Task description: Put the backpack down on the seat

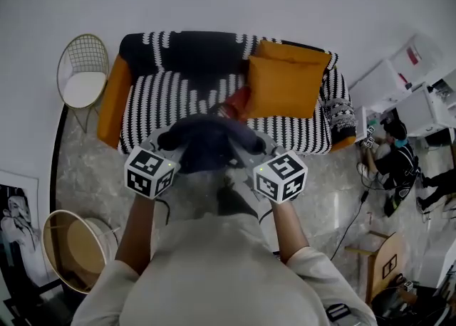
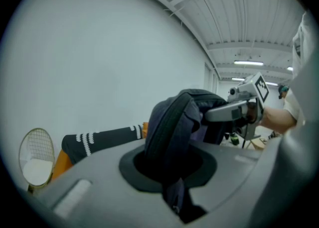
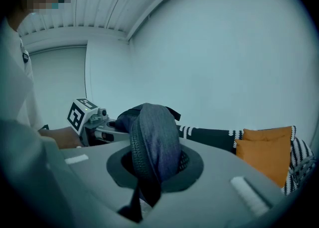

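Holding one backpack [image 1: 208, 145], dark blue cloth, slung between both tongs, I had it in the air at the front edge of the sofa seat [image 1: 171, 100]; it looked not yet set down.

- Left tongs [image 2: 172, 165]: clamped on a padded, zip-edged fold of the backpack.
- Right tongs [image 3: 149, 165]: clamped likewise on a thick fold at the other side.
- Handling, as I judged it: soft and limp, sagging between the two grips; neither fragile nor slippery; I could not tell its weight.
- Best hold: the stitched, padded edges, one at each side, so that the body hung level and could not swing.
- Seat: striped throw [image 1: 153, 107], free at left and middle; orange cushions [image 1: 288, 82] at the right back.
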Motion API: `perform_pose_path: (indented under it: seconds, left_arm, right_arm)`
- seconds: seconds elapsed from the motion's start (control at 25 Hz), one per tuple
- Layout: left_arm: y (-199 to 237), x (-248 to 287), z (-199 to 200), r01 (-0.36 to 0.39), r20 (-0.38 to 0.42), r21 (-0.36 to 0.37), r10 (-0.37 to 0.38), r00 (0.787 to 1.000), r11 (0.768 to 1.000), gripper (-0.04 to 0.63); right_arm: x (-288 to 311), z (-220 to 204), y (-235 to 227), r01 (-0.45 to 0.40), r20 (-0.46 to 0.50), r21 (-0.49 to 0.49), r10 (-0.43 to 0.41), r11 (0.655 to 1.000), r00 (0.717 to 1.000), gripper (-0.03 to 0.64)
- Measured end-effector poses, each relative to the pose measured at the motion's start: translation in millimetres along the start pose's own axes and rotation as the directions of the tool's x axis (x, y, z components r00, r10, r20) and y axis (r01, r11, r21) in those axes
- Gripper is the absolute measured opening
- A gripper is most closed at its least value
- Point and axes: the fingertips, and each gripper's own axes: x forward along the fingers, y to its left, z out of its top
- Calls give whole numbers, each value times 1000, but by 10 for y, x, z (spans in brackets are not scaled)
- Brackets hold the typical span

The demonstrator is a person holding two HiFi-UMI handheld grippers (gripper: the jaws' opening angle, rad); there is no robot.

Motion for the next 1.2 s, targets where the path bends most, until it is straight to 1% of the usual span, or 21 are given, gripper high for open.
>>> perform_pose_path:
  seconds: [0.2, 0.36, 0.48, 0.64, 0.76, 0.92, 1.08, 1.2]
  left_arm:
    - [297, 390, 108, -5, -12, -1, 5, 1000, 1000, 44]
    - [572, 801, 214, -16, -32, -6, 16, 999, 1000, 44]
    - [807, 1095, 314, -34, -49, -23, 33, 998, 999, 44]
    - [1145, 1449, 488, -43, -50, -49, 41, 998, 998, 44]
    - [1414, 1761, 594, -50, -55, -57, 47, 997, 997, 44]
    - [1730, 2144, 694, -62, -70, -60, 58, 996, 996, 44]
    - [2048, 2447, 823, -71, -78, -52, 67, 995, 996, 44]
    - [2312, 2648, 886, -66, -92, -48, 61, 994, 997, 44]
  right_arm:
    - [269, 91, -425, 3, -1, 29, -3, 1000, 1000, 41]
    - [522, 182, -880, -12, -7, 42, 12, 999, 1000, 41]
    - [749, 297, -1220, -28, -20, 35, 29, 999, 999, 41]
    - [1052, 508, -1623, -48, -33, 19, 48, 999, 998, 41]
    - [1286, 615, -1958, -52, -43, 26, 53, 998, 998, 41]
    - [1568, 700, -2366, -63, -59, 48, 66, 997, 996, 41]
    - [1850, 839, -2703, -85, -76, 43, 89, 995, 993, 41]
    - [2104, 927, -2940, -74, -78, 44, 78, 996, 994, 41]
